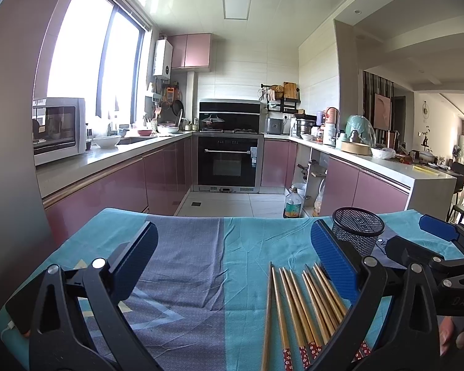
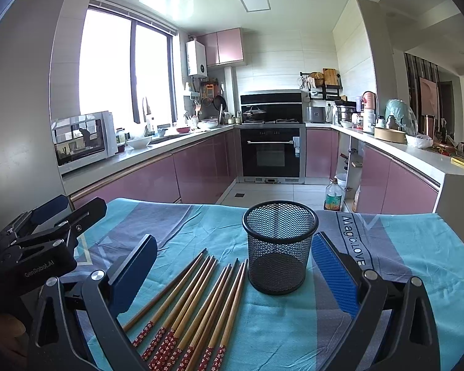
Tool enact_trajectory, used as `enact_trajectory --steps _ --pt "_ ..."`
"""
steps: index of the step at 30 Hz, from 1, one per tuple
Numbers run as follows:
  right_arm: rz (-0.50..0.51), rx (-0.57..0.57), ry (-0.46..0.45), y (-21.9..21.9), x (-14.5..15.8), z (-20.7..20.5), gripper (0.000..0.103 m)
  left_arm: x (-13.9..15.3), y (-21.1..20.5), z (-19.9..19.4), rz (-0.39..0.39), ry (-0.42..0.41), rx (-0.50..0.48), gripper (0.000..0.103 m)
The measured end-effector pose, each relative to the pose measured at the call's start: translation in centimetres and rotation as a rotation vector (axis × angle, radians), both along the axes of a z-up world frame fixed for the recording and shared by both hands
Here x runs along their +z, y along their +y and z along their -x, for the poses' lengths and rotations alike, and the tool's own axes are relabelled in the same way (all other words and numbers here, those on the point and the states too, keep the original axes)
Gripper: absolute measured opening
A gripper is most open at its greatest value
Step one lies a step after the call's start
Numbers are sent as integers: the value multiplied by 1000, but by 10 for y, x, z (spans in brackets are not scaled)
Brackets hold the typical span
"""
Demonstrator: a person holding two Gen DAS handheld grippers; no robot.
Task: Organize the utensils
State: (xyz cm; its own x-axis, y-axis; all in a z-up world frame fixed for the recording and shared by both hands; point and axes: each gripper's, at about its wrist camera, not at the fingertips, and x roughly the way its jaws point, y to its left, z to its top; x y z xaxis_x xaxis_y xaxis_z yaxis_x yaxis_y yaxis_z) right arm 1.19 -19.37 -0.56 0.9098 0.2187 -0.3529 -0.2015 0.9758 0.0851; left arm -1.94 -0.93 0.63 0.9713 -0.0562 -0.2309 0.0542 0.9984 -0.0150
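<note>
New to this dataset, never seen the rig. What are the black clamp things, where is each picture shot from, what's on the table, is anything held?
There is no robot arm here. A person holds a two-finger clamp in each hand, and each clamp carries a fisheye camera that looks forward along its fingers.

The left wrist view looks out of the left gripper; the right gripper shows at that picture's right edge. The right wrist view looks out of the right gripper; the left gripper shows at its left edge.

Both grippers are open and hold nothing.

On the table, under a blue and grey cloth, lie wooden chopsticks with red patterned ends, side by side. An upright black mesh cup stands right next to their tips; it looks empty. The chopsticks would presumably go in the cup. Behind is a kitchen.
</note>
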Motion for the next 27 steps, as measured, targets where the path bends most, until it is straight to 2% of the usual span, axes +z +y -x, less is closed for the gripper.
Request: enact_trajectory --steps 27 --pt "-13 3 23 -7 -2 -6 97 -3 2 -3 2 34 -5 97"
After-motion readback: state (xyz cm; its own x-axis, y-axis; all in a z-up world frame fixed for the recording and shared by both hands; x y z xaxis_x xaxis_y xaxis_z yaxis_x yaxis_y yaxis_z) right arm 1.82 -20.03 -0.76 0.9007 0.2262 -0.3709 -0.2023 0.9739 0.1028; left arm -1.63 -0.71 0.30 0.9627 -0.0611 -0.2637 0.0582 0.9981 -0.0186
